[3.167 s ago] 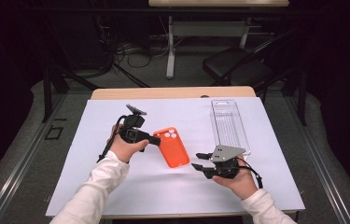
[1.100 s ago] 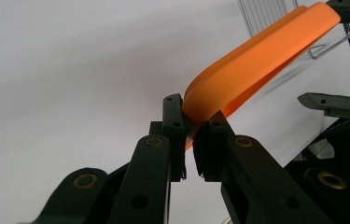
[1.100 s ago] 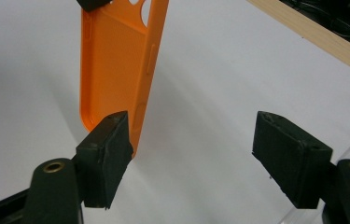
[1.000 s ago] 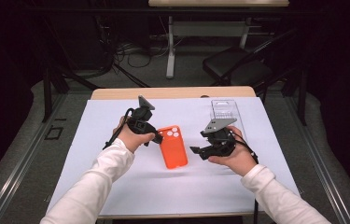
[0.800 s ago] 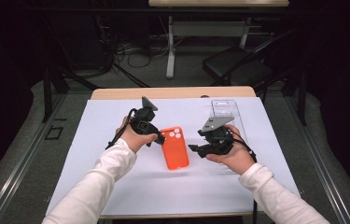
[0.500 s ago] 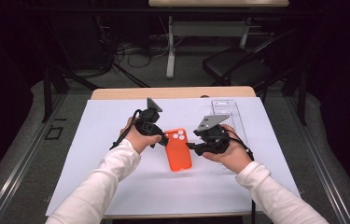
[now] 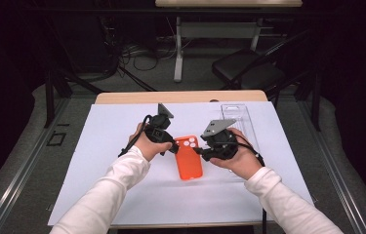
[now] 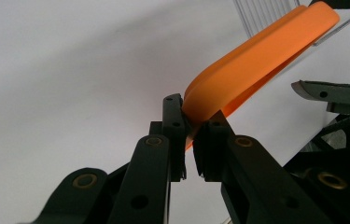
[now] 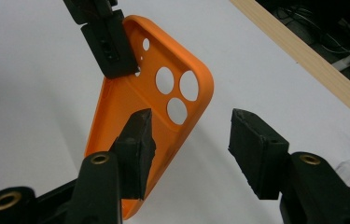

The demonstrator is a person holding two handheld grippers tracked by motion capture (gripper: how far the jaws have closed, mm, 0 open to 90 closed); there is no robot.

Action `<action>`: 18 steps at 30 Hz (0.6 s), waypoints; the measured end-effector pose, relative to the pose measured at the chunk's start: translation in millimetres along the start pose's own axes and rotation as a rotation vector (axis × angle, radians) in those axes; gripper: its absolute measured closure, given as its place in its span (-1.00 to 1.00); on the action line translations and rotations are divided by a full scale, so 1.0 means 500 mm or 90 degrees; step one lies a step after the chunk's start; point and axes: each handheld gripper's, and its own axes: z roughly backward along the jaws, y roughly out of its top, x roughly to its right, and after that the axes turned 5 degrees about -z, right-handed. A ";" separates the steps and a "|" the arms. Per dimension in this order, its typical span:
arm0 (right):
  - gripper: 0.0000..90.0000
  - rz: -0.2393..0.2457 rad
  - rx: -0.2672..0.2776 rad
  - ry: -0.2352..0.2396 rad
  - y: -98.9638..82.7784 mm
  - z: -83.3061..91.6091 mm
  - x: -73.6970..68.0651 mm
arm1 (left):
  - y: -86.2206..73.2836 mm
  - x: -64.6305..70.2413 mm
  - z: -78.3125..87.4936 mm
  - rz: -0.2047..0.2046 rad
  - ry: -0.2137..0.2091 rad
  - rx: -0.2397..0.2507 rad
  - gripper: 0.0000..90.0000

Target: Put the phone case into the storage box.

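The right gripper (image 9: 189, 140) is standing with its two black jaws apart, having just been closing, around the edge of an orange silicone phone case (image 9: 151, 100) with round camera holes. The other gripper (image 9: 109, 44) is clamping the case's upper corner. The case is hanging tilted above a white paper sheet (image 9: 28, 79) beside a wooden table edge (image 9: 303, 51).

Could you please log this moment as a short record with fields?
held item: orange case, one end lifted off the sheet
left claw: shut on the case's edge
right claw: open, jaws just closing, one jaw inside the case, pads not pressing
surface: white sheet
nearby: clear tray, beyond the right claw
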 end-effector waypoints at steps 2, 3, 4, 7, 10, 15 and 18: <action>0.14 -0.003 0.001 0.000 0.003 0.001 -0.001 | 0.000 0.002 -0.001 -0.002 0.002 -0.001 0.87; 0.19 -0.001 0.002 0.002 0.005 0.001 0.000 | 0.000 0.003 -0.002 -0.002 0.004 -0.003 0.87; 0.22 -0.003 0.002 0.006 0.006 0.001 0.000 | -0.001 0.004 -0.003 -0.003 0.005 -0.002 0.87; 0.26 -0.005 -0.005 0.012 0.010 0.000 0.002 | 0.001 0.008 -0.007 -0.007 0.004 -0.009 0.87; 0.29 -0.006 -0.011 0.009 0.013 -0.002 0.002 | 0.001 0.012 -0.010 -0.012 0.003 -0.010 0.87; 0.40 -0.005 -0.019 0.010 0.018 -0.003 0.004 | 0.002 0.020 -0.013 -0.021 0.008 -0.018 0.87; 0.45 -0.005 -0.025 0.010 0.020 -0.003 0.003 | 0.003 0.022 -0.012 -0.022 0.011 -0.020 0.87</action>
